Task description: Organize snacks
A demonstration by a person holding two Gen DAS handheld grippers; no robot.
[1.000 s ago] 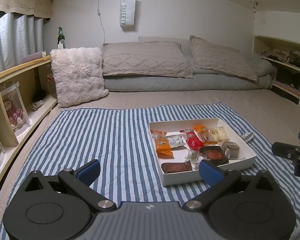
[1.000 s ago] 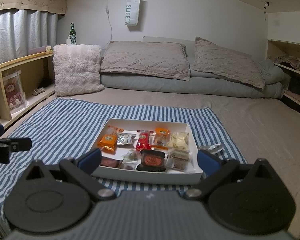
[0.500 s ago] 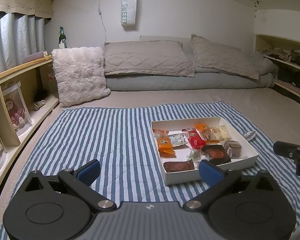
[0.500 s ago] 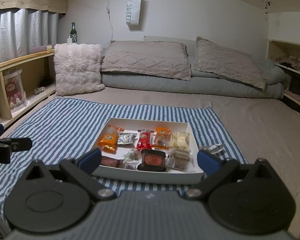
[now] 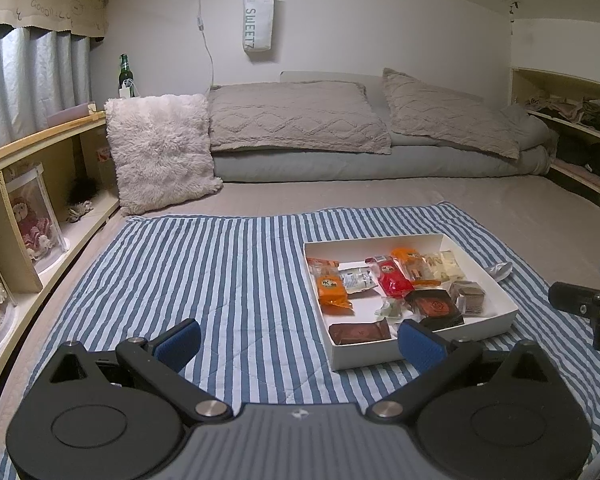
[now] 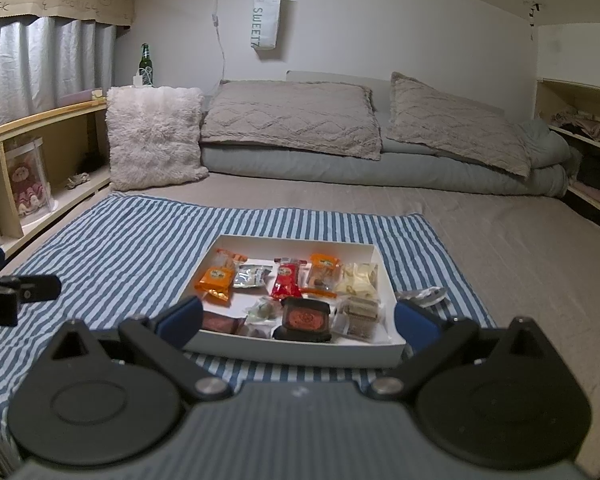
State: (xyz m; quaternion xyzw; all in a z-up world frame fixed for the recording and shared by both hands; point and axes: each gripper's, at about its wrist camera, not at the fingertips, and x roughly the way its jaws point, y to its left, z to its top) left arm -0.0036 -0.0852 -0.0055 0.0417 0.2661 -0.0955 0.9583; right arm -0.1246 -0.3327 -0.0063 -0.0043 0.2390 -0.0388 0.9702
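Snacks sit in a white box (image 6: 300, 354) on the striped blanket (image 5: 220, 280), straight ahead of the right gripper (image 6: 298, 320) and ahead-right of the left gripper (image 5: 300, 338). Both grippers hover with fingers spread wide, holding nothing. One silver packet (image 6: 426, 295) lies outside, just beyond the right gripper's right finger; I'd judge that the piece to fetch, approaching low and pinching its crinkled edge. Inside I count roughly ten wrapped pieces: two orange, one red, one dark.

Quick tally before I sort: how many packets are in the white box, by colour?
Orange packets: 2
Red packet: 1
Brown or black packets: 2
Silver, cream or clear packets: 4
Total in the box: 9
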